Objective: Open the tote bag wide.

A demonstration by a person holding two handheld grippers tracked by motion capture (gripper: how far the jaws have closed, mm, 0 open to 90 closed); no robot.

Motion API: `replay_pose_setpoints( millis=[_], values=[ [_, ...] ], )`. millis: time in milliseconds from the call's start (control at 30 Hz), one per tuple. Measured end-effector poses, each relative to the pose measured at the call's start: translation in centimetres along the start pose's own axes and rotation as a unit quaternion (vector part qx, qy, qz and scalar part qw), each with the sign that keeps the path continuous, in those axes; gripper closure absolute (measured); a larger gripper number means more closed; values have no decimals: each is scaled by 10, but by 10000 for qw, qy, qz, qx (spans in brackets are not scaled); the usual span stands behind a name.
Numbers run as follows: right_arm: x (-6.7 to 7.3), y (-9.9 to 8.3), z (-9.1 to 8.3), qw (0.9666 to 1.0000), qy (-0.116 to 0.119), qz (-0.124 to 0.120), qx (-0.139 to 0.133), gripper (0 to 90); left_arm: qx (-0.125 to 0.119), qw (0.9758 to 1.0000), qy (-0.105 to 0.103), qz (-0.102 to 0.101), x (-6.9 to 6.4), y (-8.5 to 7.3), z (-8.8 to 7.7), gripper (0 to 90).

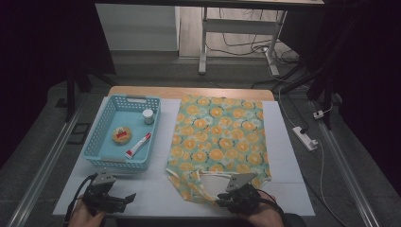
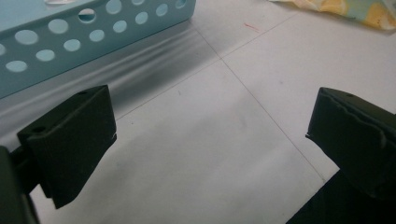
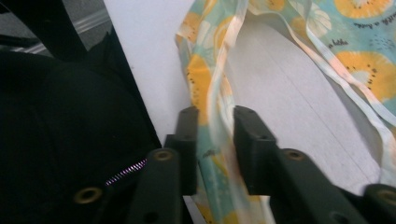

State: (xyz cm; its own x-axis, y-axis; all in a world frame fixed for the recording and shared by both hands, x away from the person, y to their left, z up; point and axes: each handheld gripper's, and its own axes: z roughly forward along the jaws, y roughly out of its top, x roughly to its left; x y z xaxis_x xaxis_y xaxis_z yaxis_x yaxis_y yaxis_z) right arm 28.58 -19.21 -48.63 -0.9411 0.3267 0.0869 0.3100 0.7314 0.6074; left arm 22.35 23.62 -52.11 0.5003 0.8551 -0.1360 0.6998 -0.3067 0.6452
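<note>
A cloth bag (image 1: pixel 220 137) printed with orange fruit slices lies flat on the white table (image 1: pixel 156 189). Its handle strap (image 1: pixel 208 182) curls off the near end. My right gripper (image 1: pixel 226 201) sits at that end, and in the right gripper view its jaws (image 3: pixel 215 116) are shut on the strap (image 3: pixel 215 74), which runs up between the pads. My left gripper (image 1: pixel 124 201) rests at the near left corner. In the left gripper view it (image 2: pixel 210 112) stands open over bare table with nothing between the jaws.
A light blue perforated basket (image 1: pixel 94 146) stands at the left, its wall (image 2: pixel 70 42) just beyond my left gripper. It holds a small white jar (image 1: pixel 148 116), a round orange item (image 1: pixel 121 135) and a red-and-white tube (image 1: pixel 138 145). A power strip (image 1: pixel 305 138) lies on the floor.
</note>
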Motion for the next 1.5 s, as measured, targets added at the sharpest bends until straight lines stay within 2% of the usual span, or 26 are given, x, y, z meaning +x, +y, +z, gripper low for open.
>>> replay_pose_setpoints(
  millis=[133, 300, 567, 600, 733, 900, 1100, 1500],
  values=[
    [-1, 1, -3, 10000, 9, 1, -65, 859, 3, 10000, 1, -4, 0, 0, 0, 17],
    [-3, 4, -7, 9998, 66, 82, -140, 869, 2, 10000, 6, -1, 0, 0, 0, 19],
    [-21, 17, -15, 9991, 135, 234, -327, 876, -10, 10000, 0, -28, 0, 0, 0, 21],
    [-28, 21, -16, 9989, 87, 297, -349, 878, -12, 10000, 1, -29, 0, 0, 0, 21],
    [-37, 25, -17, 9987, -3, 339, -390, 880, -18, 10000, -2, -33, 1, 0, 0, 22],
    [-50, 33, -21, 9980, -189, 297, -528, 881, -30, 10000, 0, -39, 1, 0, -1, 24],
    [-63, 41, -20, 9974, -353, 286, -568, 882, -42, 10000, 9, -69, 1, -1, -1, 23],
    [-94, 49, -12, 9957, -533, 482, -591, 885, -42, 10000, -10, -79, 2, 0, -1, 25]
  ],
)
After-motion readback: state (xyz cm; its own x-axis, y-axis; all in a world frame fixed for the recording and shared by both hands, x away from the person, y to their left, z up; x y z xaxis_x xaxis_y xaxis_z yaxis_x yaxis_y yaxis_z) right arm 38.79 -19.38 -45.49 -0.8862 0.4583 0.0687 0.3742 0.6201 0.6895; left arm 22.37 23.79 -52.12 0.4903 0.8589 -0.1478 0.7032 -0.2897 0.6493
